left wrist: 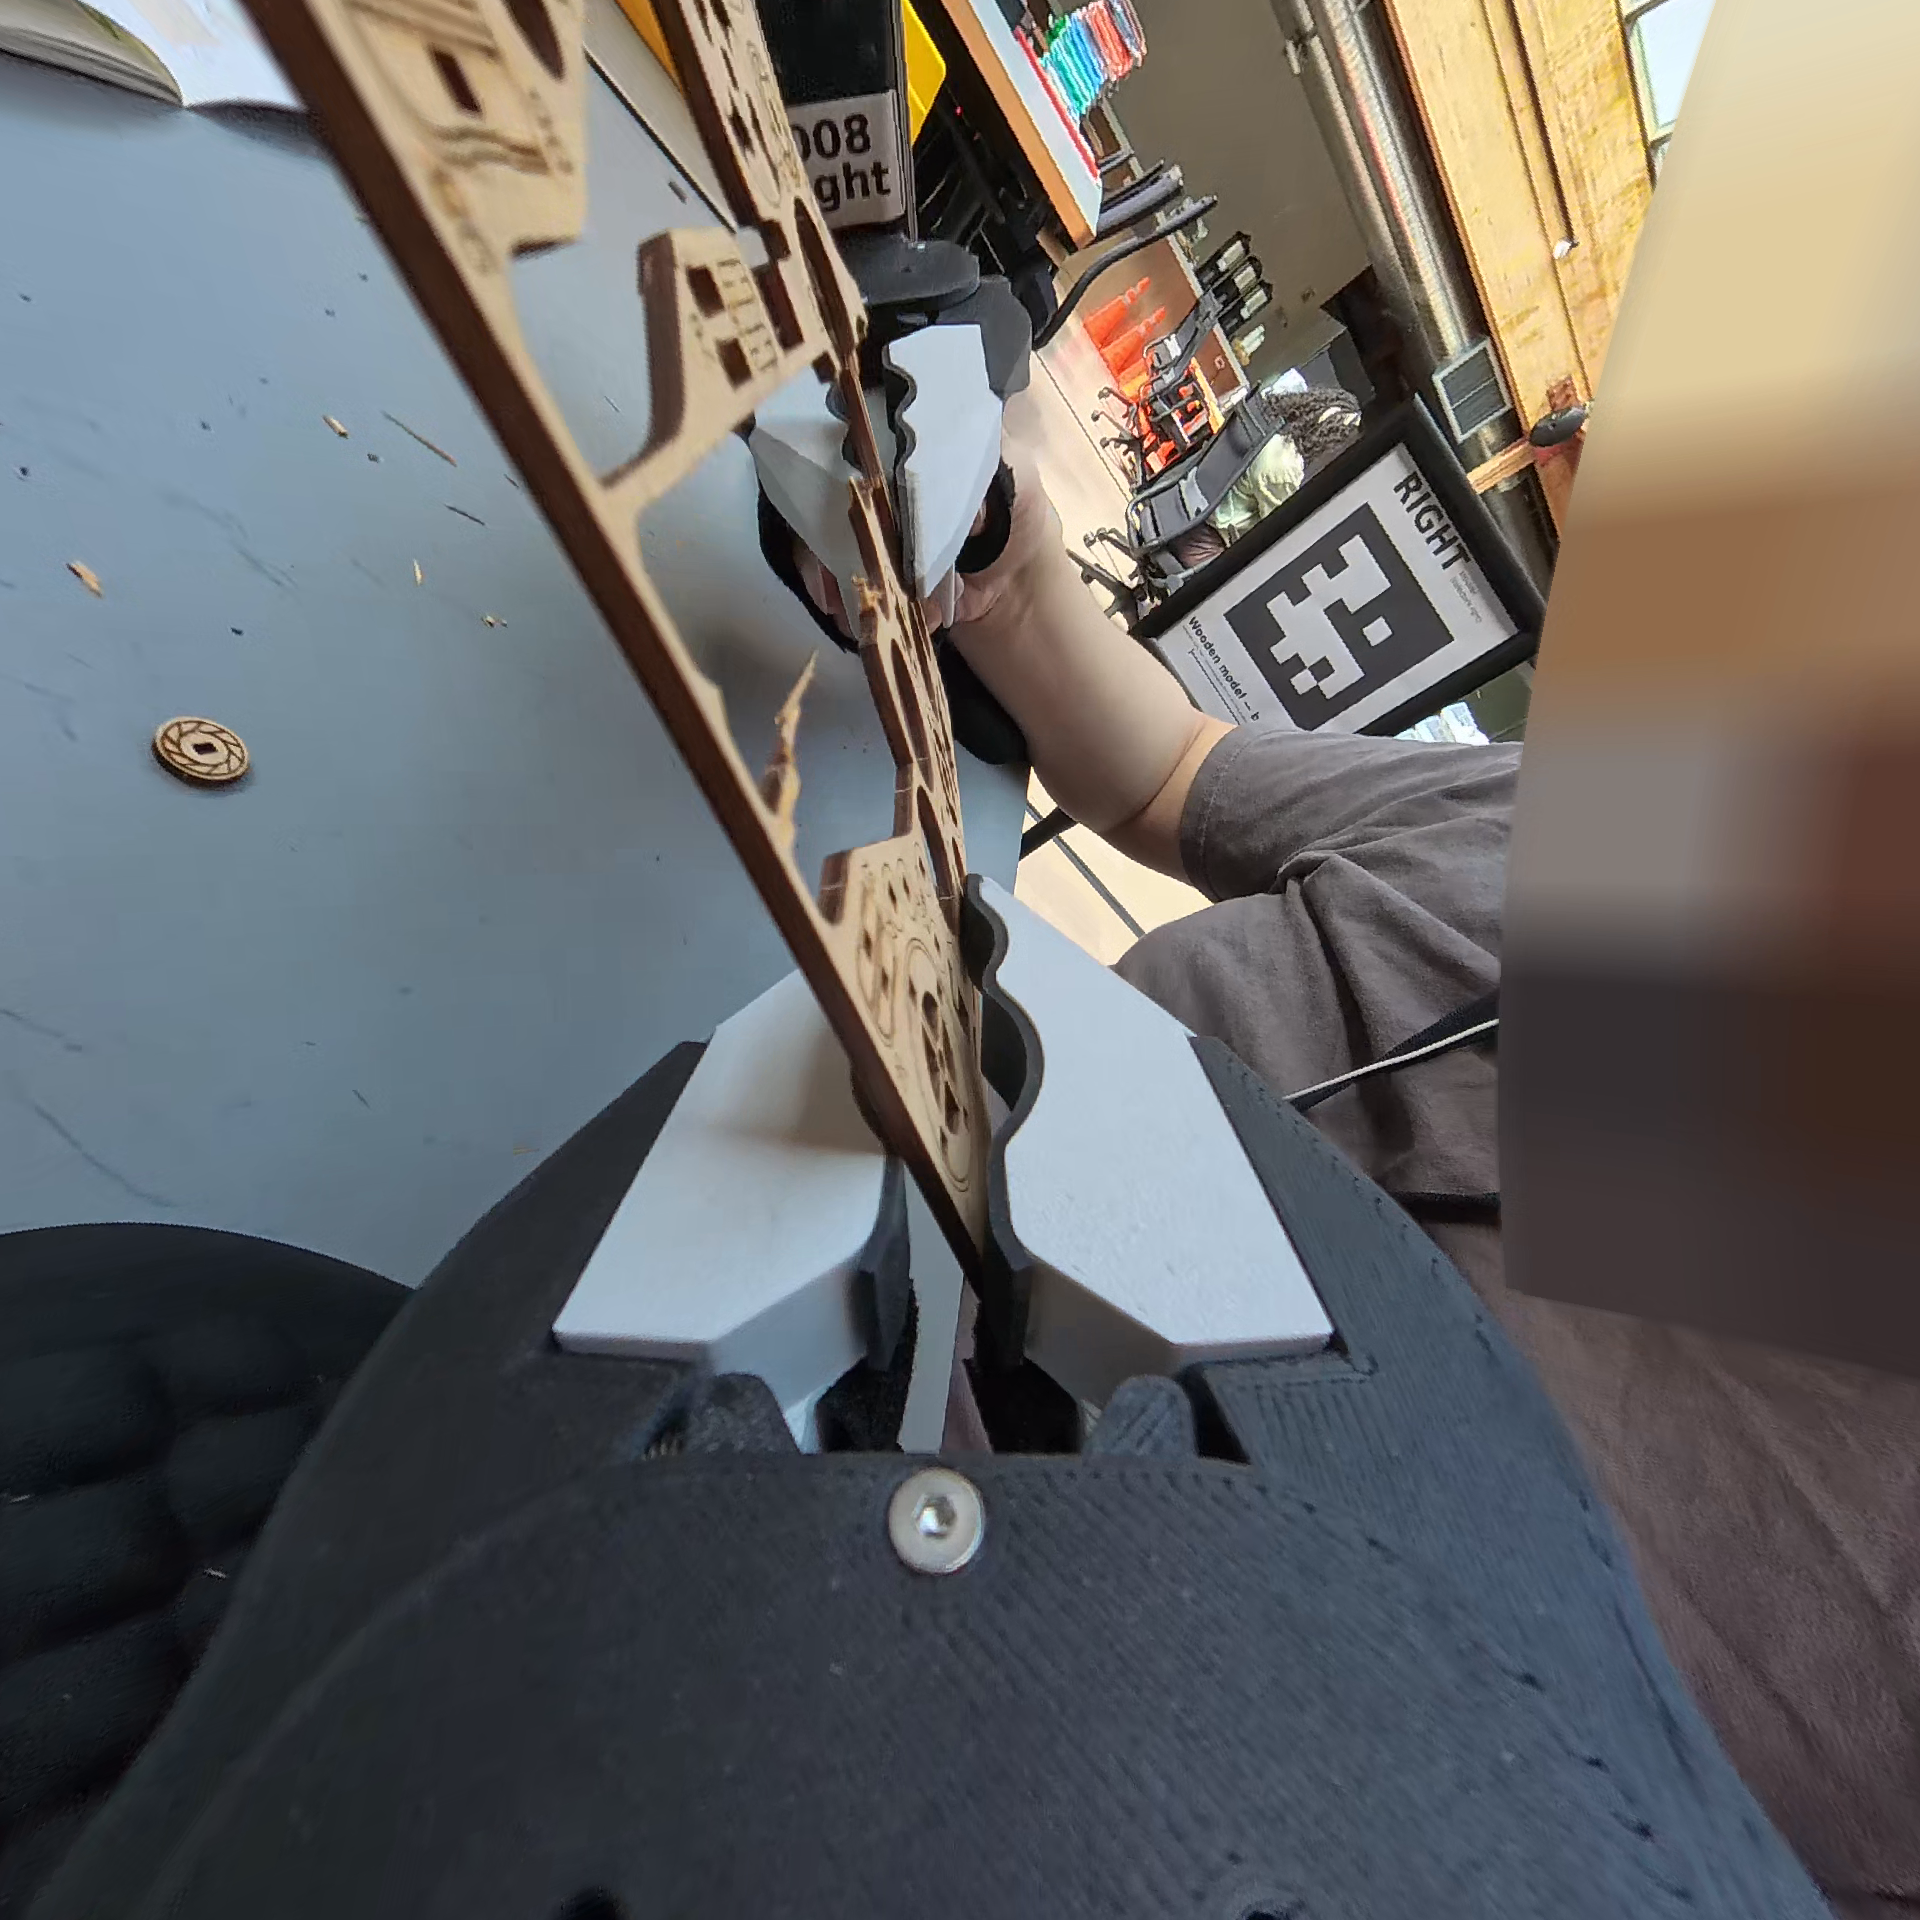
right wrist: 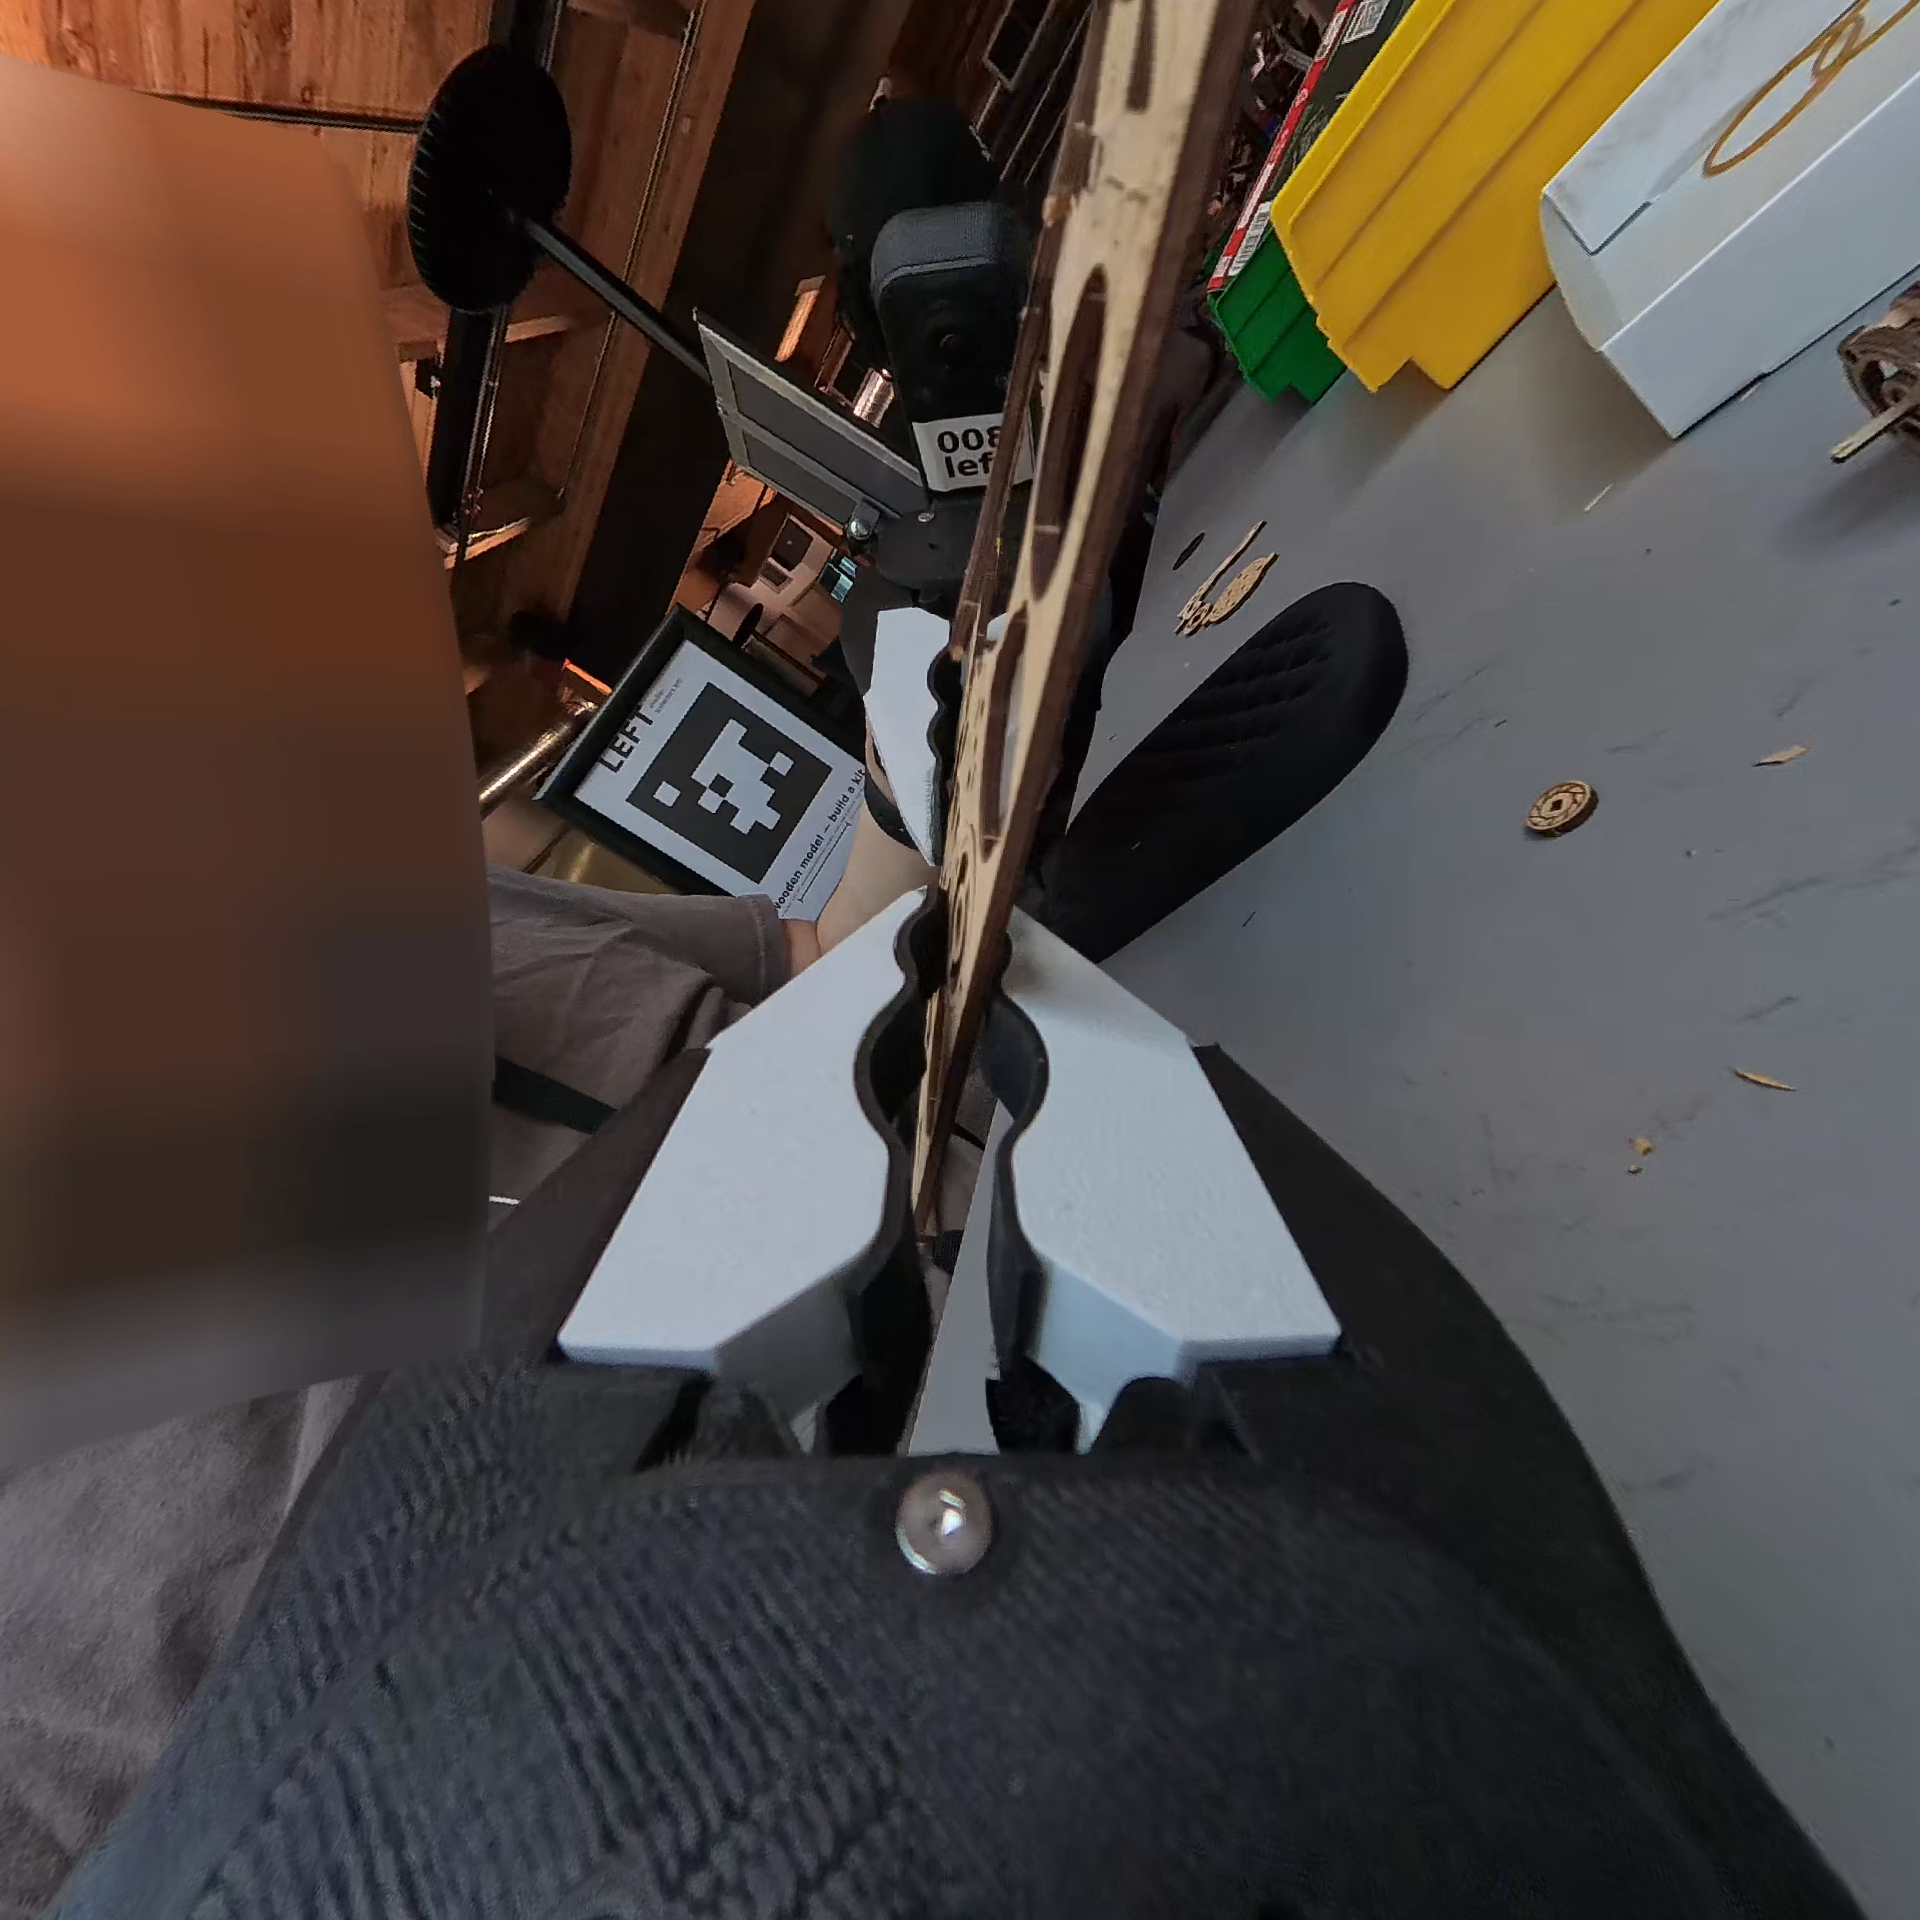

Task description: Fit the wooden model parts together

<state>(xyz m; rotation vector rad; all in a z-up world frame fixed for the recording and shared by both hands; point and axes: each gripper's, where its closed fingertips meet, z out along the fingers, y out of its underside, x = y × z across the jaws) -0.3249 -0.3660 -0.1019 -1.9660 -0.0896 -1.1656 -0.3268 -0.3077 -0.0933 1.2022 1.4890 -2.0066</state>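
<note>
A thin laser-cut wooden sheet (left wrist: 582, 416) with cut-out parts is held edge-on above the grey table (left wrist: 312, 987). My left gripper (left wrist: 914, 977) is shut on the sheet's near edge, with both pads pressed on the wood. My right gripper (left wrist: 883, 468) shows farther off in the left wrist view, shut on the same sheet. In the right wrist view the sheet (right wrist: 1049, 499) runs up from my right gripper (right wrist: 966, 945), whose pads clamp it. The left gripper (right wrist: 940, 727) grips it just beyond.
A small round wooden disc (left wrist: 202, 750) lies on the table, and also shows in the right wrist view (right wrist: 1561, 807). A loose wooden piece (right wrist: 1226, 592), a black cushion (right wrist: 1247, 748), yellow bins (right wrist: 1455, 156) and a white box (right wrist: 1745, 208) lie beyond. Wood chips are scattered about. Spacing between my two grippers at the tips: around 7 centimetres.
</note>
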